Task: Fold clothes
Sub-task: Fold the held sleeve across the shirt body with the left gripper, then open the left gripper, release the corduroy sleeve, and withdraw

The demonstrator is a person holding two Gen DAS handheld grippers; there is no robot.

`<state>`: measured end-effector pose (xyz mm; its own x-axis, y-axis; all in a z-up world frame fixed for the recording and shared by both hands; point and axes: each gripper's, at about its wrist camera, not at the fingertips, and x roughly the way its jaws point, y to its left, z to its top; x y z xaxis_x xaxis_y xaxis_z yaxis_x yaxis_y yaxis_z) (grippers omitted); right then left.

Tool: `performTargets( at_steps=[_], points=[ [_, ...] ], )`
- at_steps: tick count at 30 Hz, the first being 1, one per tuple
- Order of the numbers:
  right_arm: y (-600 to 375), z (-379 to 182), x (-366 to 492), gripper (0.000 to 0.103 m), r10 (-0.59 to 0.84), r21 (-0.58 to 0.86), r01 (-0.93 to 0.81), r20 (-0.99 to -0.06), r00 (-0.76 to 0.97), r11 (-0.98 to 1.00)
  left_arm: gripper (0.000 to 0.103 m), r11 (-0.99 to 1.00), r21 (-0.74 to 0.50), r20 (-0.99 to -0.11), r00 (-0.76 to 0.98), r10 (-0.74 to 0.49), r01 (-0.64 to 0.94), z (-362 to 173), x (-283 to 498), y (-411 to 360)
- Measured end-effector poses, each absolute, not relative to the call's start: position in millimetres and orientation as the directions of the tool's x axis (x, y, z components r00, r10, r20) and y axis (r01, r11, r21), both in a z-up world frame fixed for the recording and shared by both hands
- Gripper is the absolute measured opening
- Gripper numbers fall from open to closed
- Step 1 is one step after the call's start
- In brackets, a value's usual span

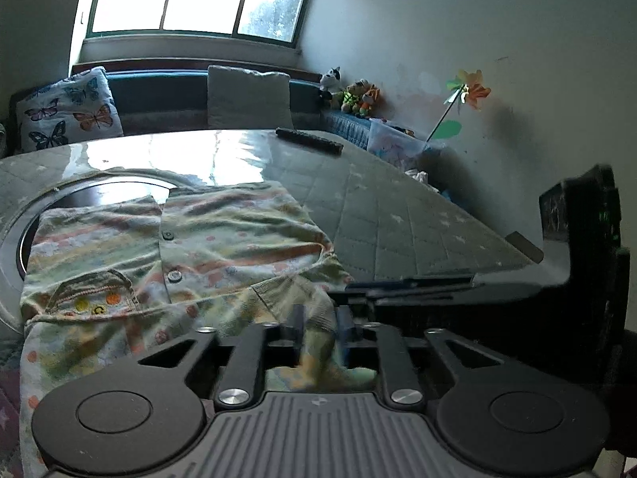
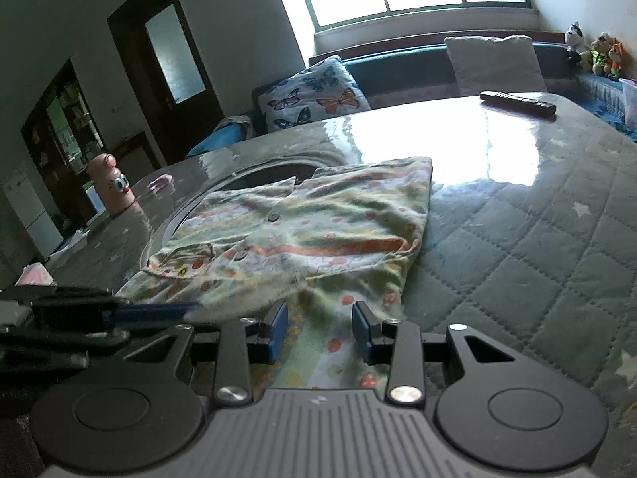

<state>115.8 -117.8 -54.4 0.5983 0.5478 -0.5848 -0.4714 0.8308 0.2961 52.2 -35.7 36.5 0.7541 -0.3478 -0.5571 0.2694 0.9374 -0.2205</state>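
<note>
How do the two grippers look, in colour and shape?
Both the left gripper and the right gripper are black, with two round discs, silver rivets on the linkage bars and a ribbed grey centre plate. Blue pads line the fingers.

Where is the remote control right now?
The remote control lies on the far right part of the table, beyond the shirt, in front of the grey cushion.

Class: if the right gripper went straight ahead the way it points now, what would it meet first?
Probably the patterned shirt: the right gripper is open, fabric already lies between its fingers, and the bunched fold sits just ahead.
</note>
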Motion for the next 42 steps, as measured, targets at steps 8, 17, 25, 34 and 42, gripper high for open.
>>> performTargets(
  at_steps=[8,17,25,34,42],
  points=[
    [-118.1,-42.1,116.5,0.036,0.549,0.284,-0.479,-0.561,0.62,0.831,0.054,0.959,-0.194,-0.556,0.782,-0.281,0.207,37.0,46.2,-7.6],
    [-67.1,-48.0,115.5,0.044,0.63,0.275,-0.601,-0.572,0.525,0.75,0.066,0.986,-0.166,-0.611,0.785,-0.098,-0.006,21.1,55.1,59.0],
    [-28.9,-53.6,114.7,0.044,0.668,0.236,-0.695,-0.591,0.452,0.679,0.04,0.988,-0.142,-0.636,0.77,-0.049,-0.055,6.9,63.9,81.3],
    [-28.8,-53.4,117.0,0.039,0.614,0.157,-0.688,-0.618,0.492,0.709,0.037,0.998,-0.056,-0.621,0.783,-0.025,-0.012,7.0,64.1,67.0],
    [-22.3,-58.3,119.5,0.029,0.591,0.117,-0.691,-0.63,0.504,0.713,0.036,0.996,-0.058,-0.611,0.786,-0.092,0.072,15.6,70.9,43.1]
  ],
)
